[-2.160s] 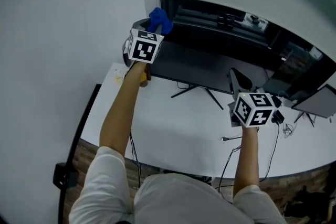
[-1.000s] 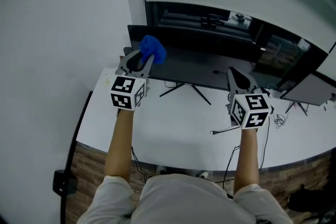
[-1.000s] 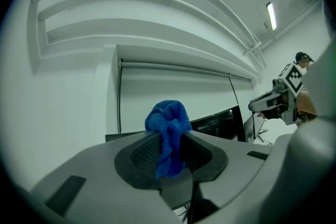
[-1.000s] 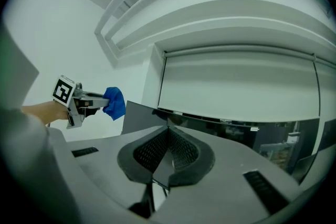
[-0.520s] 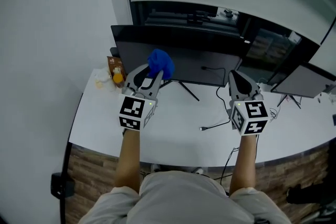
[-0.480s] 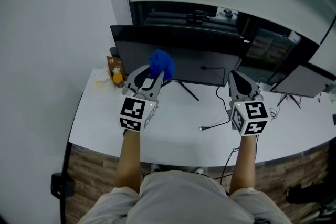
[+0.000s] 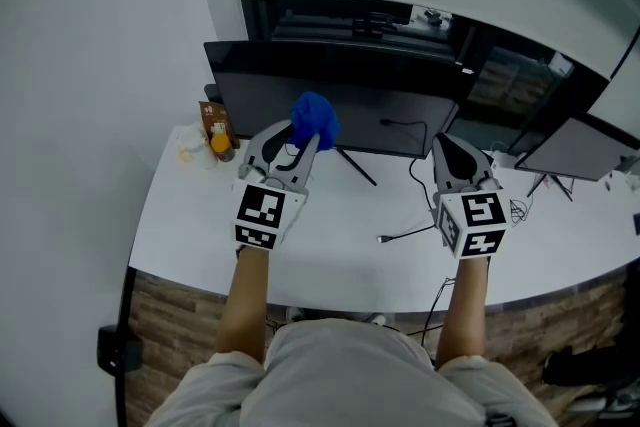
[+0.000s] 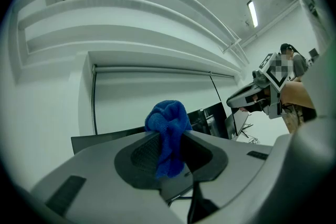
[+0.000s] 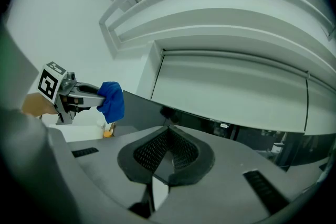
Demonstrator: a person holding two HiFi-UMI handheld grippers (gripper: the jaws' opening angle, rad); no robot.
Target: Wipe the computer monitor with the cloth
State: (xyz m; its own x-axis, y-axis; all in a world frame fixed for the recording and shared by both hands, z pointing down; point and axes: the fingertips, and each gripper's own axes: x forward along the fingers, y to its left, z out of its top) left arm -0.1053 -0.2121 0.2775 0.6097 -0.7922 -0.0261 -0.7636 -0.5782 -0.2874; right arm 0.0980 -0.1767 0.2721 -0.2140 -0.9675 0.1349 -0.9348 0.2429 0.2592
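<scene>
The dark computer monitor (image 7: 350, 95) stands on a thin-legged stand at the back of the white table (image 7: 200, 235). My left gripper (image 7: 303, 139) is shut on a bunched blue cloth (image 7: 313, 118), which it holds up in front of the lower middle of the screen; whether the cloth touches the screen I cannot tell. In the left gripper view the cloth (image 8: 168, 126) sticks up from the shut jaws. My right gripper (image 7: 447, 144) is shut with nothing in it, low before the screen's right end. The right gripper view shows the left gripper (image 9: 73, 95) with the cloth (image 9: 111, 100) before the monitor (image 9: 144, 112).
A small brown carton and an orange item (image 7: 215, 130) stand at the table's back left. A black cable (image 7: 402, 232) lies between my grippers. A second monitor (image 7: 575, 150) stands at the right. A dark shelf (image 7: 400, 20) runs behind the screen. A white wall fills the left.
The left gripper has come down from the monitor's upper left corner, towards me and to the right, with the cloth still in it. The right gripper has barely moved.
</scene>
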